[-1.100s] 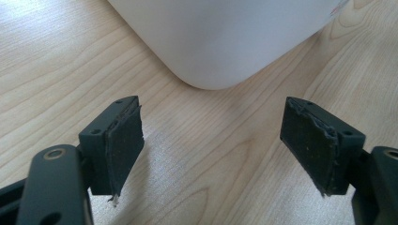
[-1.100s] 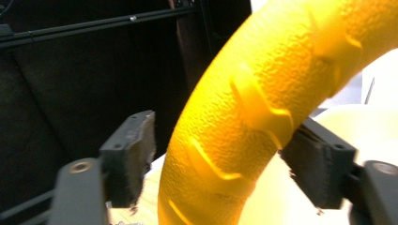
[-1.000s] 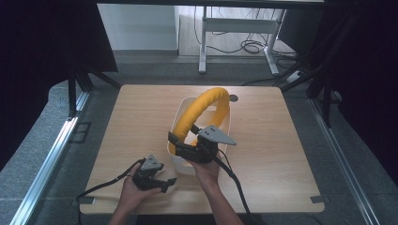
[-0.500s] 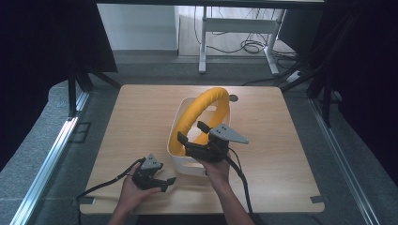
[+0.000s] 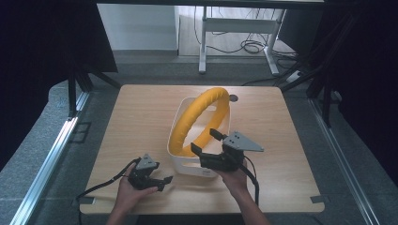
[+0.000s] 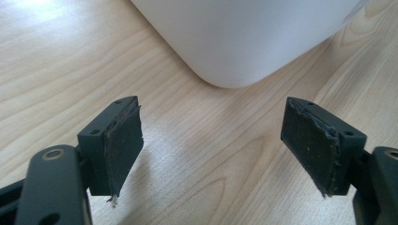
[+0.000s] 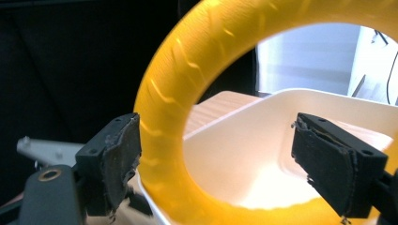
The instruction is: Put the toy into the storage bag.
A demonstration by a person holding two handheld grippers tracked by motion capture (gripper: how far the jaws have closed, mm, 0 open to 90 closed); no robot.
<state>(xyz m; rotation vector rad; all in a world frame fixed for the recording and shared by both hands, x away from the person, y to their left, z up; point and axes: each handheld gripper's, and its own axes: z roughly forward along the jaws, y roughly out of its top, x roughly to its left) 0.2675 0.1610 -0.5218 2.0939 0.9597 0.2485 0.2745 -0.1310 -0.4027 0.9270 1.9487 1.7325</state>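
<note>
One wooden table (image 5: 141, 122) carries a white bin (image 5: 180, 164) near its front middle, and a big yellow ring (image 5: 199, 119) stands tilted in it, lower arc inside and top leaning on the far rim; the ring looks light, padded and a bit glossy, likely squashy, so grip across the tube on the low near arc. Right gripper (image 5: 202, 143) has just opened wide, jaws apart, holding nothing, just off that arc. Left gripper (image 5: 165, 180) rests on the table by the bin's corner, also wide open and empty.
</note>
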